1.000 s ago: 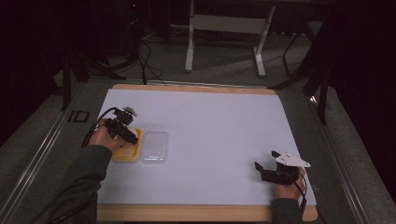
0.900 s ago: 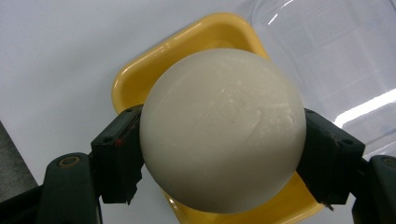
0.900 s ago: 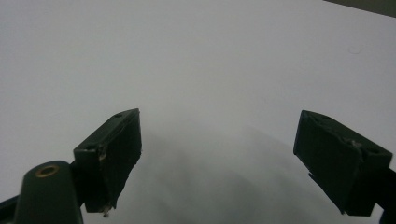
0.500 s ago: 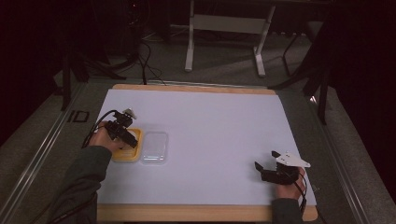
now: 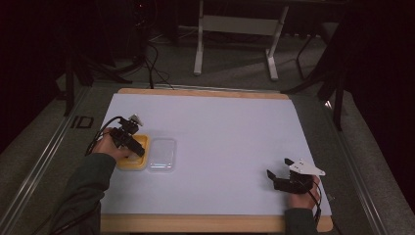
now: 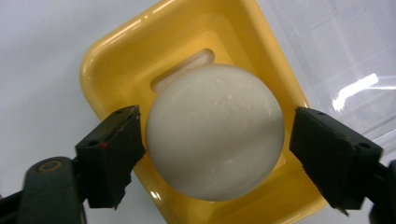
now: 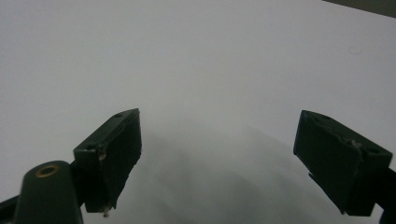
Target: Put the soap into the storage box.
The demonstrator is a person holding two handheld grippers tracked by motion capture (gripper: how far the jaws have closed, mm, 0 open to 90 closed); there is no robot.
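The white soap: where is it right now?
In the left gripper view the soap lies in the yellow dish, between the left gripper's open jaws. In the high view that dish sits at the table's left, beside a clear lid.

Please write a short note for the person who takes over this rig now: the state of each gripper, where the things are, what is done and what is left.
Left gripper: open, jaws on either side of the white soap, a small gap on each side, not clamped.
Right gripper: open, holds nothing, over the bare white table near its front right corner.
The soap sits in the yellow soap dish at the table's left; the clear lid lies beside the dish, to its right.
Done: lid is off, soap is in the dish.
Left: probably either grip the soap or draw back and put the lid on.
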